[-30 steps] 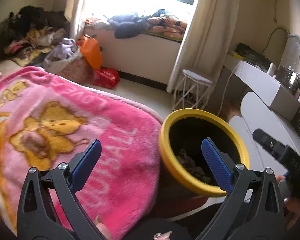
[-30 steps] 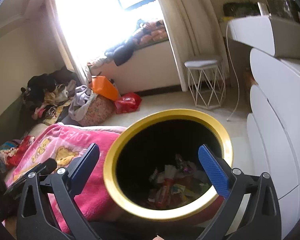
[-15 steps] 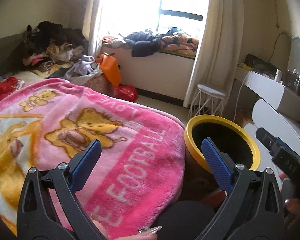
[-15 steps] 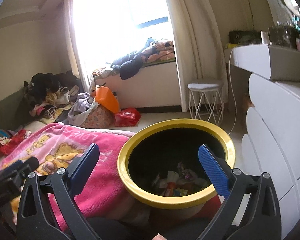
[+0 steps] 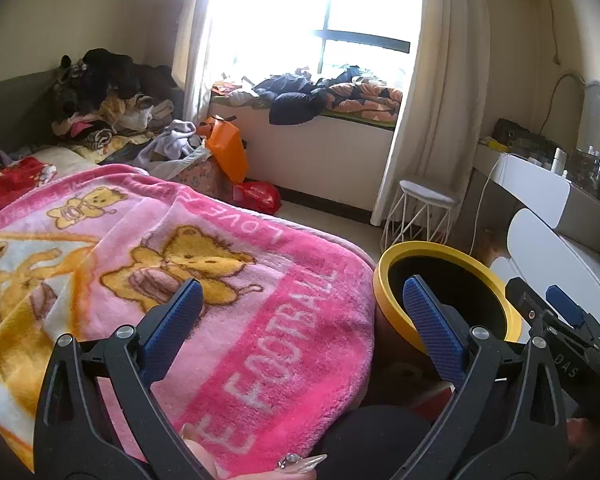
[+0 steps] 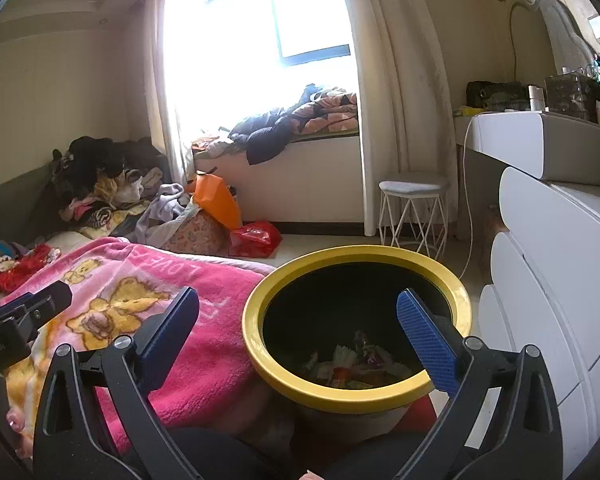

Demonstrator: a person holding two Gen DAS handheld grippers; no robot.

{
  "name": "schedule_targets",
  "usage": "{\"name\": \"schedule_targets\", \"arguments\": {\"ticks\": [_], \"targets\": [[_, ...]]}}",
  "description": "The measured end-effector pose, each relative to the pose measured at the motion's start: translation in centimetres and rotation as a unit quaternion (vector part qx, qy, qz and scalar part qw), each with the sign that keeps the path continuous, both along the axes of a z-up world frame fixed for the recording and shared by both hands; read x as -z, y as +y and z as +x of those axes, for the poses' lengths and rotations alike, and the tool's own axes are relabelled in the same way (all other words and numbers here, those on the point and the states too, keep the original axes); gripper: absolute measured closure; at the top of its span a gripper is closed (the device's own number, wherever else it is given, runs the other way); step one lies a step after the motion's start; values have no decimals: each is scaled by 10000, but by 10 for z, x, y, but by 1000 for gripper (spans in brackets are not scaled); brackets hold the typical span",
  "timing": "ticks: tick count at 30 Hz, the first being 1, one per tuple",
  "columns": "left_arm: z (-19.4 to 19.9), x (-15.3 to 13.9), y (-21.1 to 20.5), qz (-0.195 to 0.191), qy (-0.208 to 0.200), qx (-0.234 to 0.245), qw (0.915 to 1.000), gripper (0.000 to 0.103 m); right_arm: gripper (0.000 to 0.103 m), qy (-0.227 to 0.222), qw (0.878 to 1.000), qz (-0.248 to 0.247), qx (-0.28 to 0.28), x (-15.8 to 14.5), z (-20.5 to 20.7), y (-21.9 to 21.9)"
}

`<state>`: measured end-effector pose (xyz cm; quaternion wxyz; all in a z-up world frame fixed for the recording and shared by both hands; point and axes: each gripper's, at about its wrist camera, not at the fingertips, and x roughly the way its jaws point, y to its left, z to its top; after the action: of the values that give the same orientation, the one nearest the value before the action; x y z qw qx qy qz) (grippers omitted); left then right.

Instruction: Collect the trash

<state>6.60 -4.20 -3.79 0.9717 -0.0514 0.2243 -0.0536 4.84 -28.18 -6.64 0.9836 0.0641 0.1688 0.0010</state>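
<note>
A yellow-rimmed black bin [image 6: 358,254] stands beside the bed, with crumpled wrappers [image 6: 354,362] lying at its bottom. My right gripper [image 6: 300,322] hovers open just in front of the bin with nothing between its blue pads. In the left wrist view the same bin [image 5: 388,270] sits at the right. My left gripper [image 5: 302,306] is open and empty over the pink bear blanket [image 5: 260,320]. The right gripper's tip [image 5: 562,312] shows at the far right of that view, beside the bin.
White rounded drawers [image 6: 548,280] and a dresser stand right of the bin. A white wire stool [image 6: 414,210] stands by the curtain. An orange bag [image 6: 216,202], a red bag [image 6: 256,238] and heaps of clothes lie near the window bench.
Both grippers have pulled back and tilted up from the bin, which now looks smaller and lower. The left view has swung left over the blanket. Both grippers stay open.
</note>
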Motion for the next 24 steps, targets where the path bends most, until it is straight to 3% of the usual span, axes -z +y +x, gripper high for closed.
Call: {"name": "schedule_targets", "arguments": {"ticks": [24], "targets": [[0,-4,-3,58,-35,-68,10000,11,6,-127,9999,-10,33,-5,-1,1]]}}
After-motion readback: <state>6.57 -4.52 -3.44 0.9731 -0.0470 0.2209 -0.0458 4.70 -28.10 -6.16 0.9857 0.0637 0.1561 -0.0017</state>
